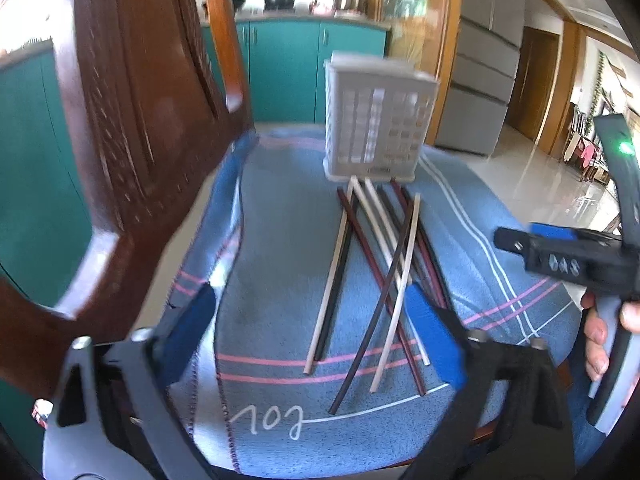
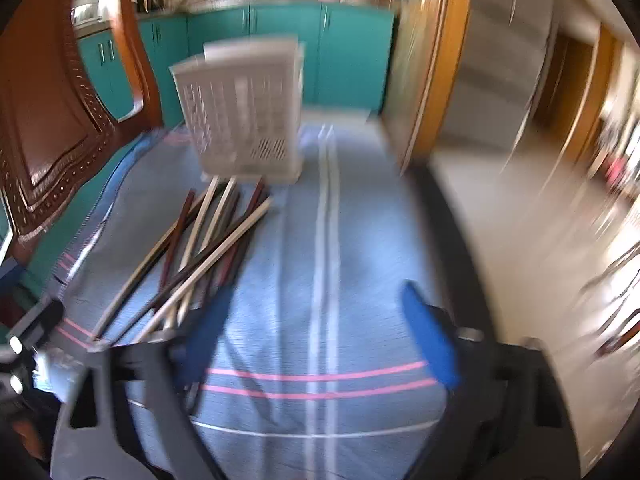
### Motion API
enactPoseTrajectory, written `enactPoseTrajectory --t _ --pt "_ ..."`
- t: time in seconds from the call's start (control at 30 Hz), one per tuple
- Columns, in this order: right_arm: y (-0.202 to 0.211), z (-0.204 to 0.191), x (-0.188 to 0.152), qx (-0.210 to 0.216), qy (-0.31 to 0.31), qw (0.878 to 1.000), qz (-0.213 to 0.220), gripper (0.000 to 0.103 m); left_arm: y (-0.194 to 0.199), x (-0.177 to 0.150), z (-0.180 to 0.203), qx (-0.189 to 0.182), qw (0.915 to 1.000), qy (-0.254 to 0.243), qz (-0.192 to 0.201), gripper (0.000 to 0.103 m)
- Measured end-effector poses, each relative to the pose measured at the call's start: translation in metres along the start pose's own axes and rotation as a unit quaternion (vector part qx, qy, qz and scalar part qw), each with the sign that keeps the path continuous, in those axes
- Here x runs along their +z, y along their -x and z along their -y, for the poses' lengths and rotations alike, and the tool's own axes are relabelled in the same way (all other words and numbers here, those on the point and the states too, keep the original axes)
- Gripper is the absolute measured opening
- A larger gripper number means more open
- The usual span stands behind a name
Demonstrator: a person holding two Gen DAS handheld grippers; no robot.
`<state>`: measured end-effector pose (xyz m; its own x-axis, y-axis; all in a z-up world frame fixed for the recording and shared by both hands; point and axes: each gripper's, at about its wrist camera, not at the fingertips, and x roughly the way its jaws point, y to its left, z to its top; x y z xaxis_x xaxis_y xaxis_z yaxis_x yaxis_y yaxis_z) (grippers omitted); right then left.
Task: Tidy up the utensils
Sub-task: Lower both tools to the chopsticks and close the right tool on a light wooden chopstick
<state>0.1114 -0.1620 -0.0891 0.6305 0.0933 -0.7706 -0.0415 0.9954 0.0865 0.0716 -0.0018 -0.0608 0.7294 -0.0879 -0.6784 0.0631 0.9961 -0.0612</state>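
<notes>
Several chopsticks (image 1: 372, 264), some pale and some dark brown, lie crossed in a loose pile on a blue striped cloth (image 1: 280, 240). A grey slotted utensil holder (image 1: 376, 120) stands upright just behind their far tips. My left gripper (image 1: 316, 332) is open and empty, its blue pads low over the near ends of the pile. My right gripper (image 2: 316, 332) is open and empty over bare cloth, right of the chopsticks (image 2: 200, 252) and the holder (image 2: 244, 112). It also shows in the left wrist view (image 1: 560, 256) at the right edge.
The cloth covers a seat with a carved dark wooden chair back (image 1: 132, 120) rising on the left. Teal cabinets (image 1: 288, 68) stand behind. A steel fridge (image 1: 488, 60) and a shiny tiled floor (image 1: 540, 184) lie to the right, past the seat's edge.
</notes>
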Motion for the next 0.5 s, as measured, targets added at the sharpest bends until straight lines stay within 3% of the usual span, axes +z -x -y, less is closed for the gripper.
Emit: enactPoseTrajectory --t 0.03,0.13,0.2,0.37,0.4,0.47,0.5 --pt "-0.009 -0.003 0.004 0.016 -0.006 1.0 -0.013 0.055 -0.007 0.002 -0.002 -0.004 0.9998 0.006 -0.017 0.069" --pt "-0.041 -0.013 0.023 0.07 -0.012 0.996 -0.056 0.047 -0.027 0.018 -0.006 -0.02 0.9971 0.028 -0.068 0.048" --pt "-0.064 -0.026 0.039 0.109 -0.012 0.99 -0.085 0.047 -0.035 0.031 -0.002 -0.024 0.9963 0.024 -0.079 0.048" --pt "-0.109 -0.043 0.064 0.124 -0.017 0.984 -0.129 0.046 -0.068 0.07 0.018 -0.025 0.9923 -0.036 -0.116 0.048" --pt "-0.117 -0.044 0.066 0.124 -0.018 0.983 -0.136 0.043 -0.078 0.077 0.021 -0.023 0.9914 -0.047 -0.12 0.048" --pt "-0.125 -0.045 0.073 0.127 -0.004 0.982 -0.139 0.025 -0.094 0.086 0.023 -0.026 0.9894 -0.058 -0.131 0.048" --pt "-0.127 -0.043 0.075 0.141 -0.007 0.979 -0.146 0.023 -0.103 0.088 0.022 -0.037 0.9883 -0.053 -0.138 0.048"
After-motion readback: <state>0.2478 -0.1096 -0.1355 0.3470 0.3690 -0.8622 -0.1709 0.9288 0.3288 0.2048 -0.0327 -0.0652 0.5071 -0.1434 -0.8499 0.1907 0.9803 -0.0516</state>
